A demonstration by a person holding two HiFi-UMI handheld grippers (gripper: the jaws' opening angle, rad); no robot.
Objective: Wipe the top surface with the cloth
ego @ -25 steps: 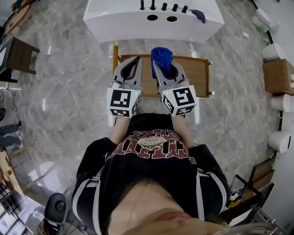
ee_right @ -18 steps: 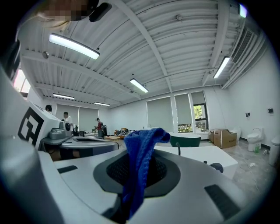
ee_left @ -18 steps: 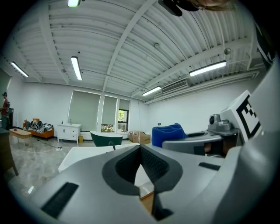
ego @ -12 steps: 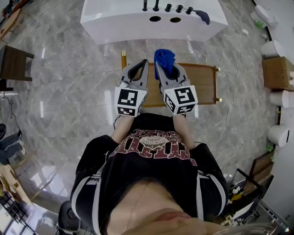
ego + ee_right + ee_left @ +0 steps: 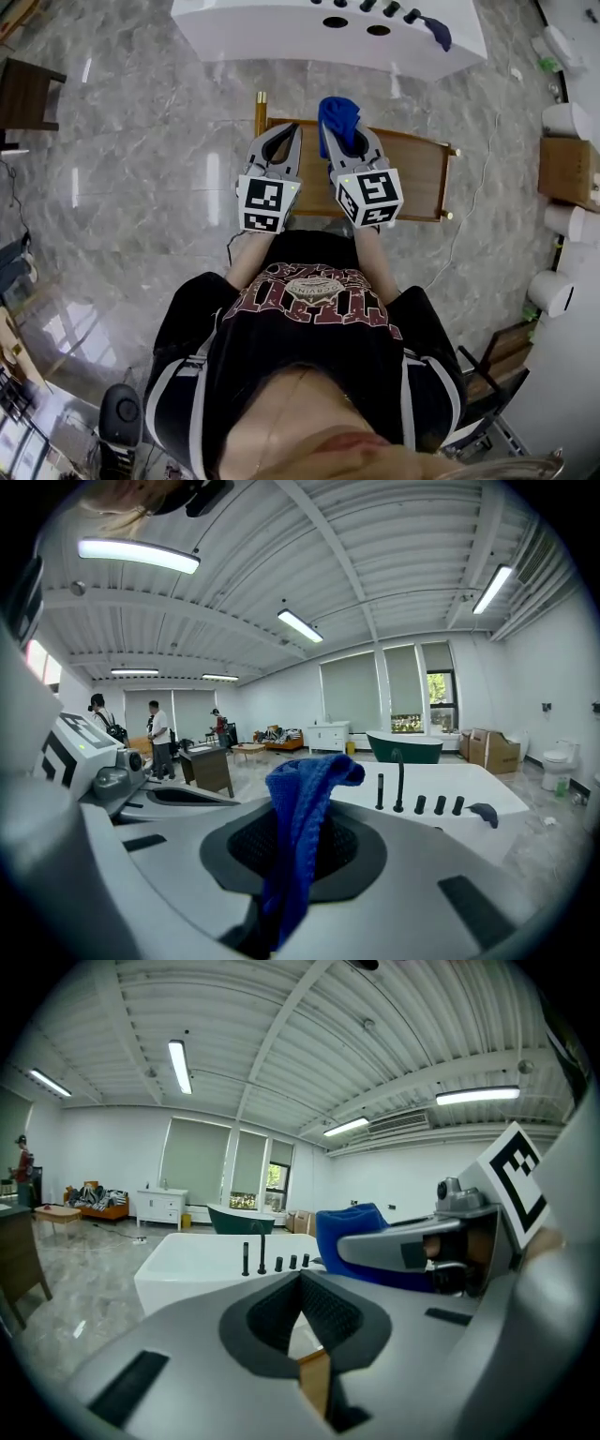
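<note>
Lengthwise, blue cloth (image 5: 298, 836) along right gripper (image 5: 343, 141), past its tips.

Glossy grey marble floor (image 5: 141, 141); a white bathtub (image 5: 281, 37) stands ahead. Strip lights (image 5: 138, 555) line the ribbed white ceiling (image 5: 375, 546); windows (image 5: 389, 691) have blinds.

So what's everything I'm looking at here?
cloth: one, blue, in the right gripper
table: one, brown wood, under the grippers
tub: one, white, beyond the table
taps: five, black, on the tub
rag: one, dark blue, on the tub's rim
far tub: one, dark green, by the windows
box: one, brown, right of the table
desk: one, dark, far left
people: three, far off
left gripper: one, grey, shut, empty
right gripper: one, grey, shut on the cloth
</note>
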